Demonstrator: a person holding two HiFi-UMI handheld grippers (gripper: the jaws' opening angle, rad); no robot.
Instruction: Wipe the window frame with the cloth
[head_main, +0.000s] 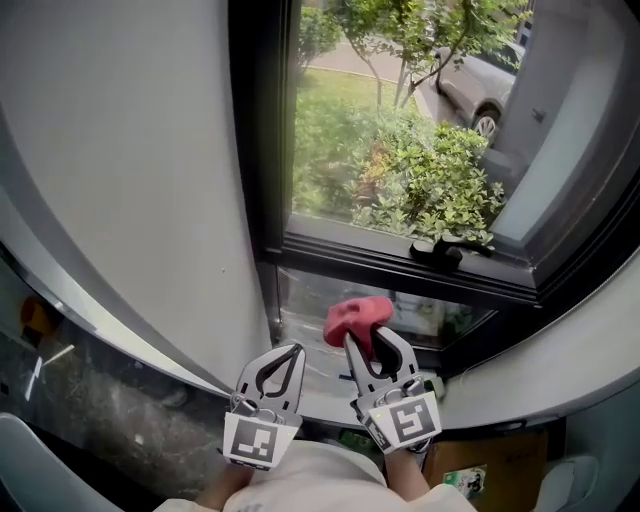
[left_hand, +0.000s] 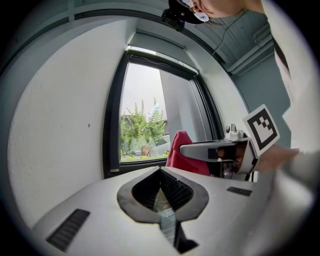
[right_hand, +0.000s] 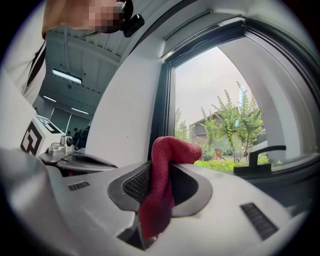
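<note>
Left gripper (head_main: 287, 356): held low and close to the body, pointing away from it. The jaws are closed tip to tip with nothing between them.
Right gripper (head_main: 368, 345): just beside the left one and pointing the same way. The jaws are clamped on a red cloth (head_main: 357, 317), which bunches past the tips.
Spacing: the two grippers are side by side, near each other but not touching.

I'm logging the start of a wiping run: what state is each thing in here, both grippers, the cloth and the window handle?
Left gripper: fingers shut, nothing between them.
Right gripper: shut on the red woven cloth.
Red woven cloth: bunched, poking out past the fingertips.
Black lever window handle: lying level along the black window frame.
</note>
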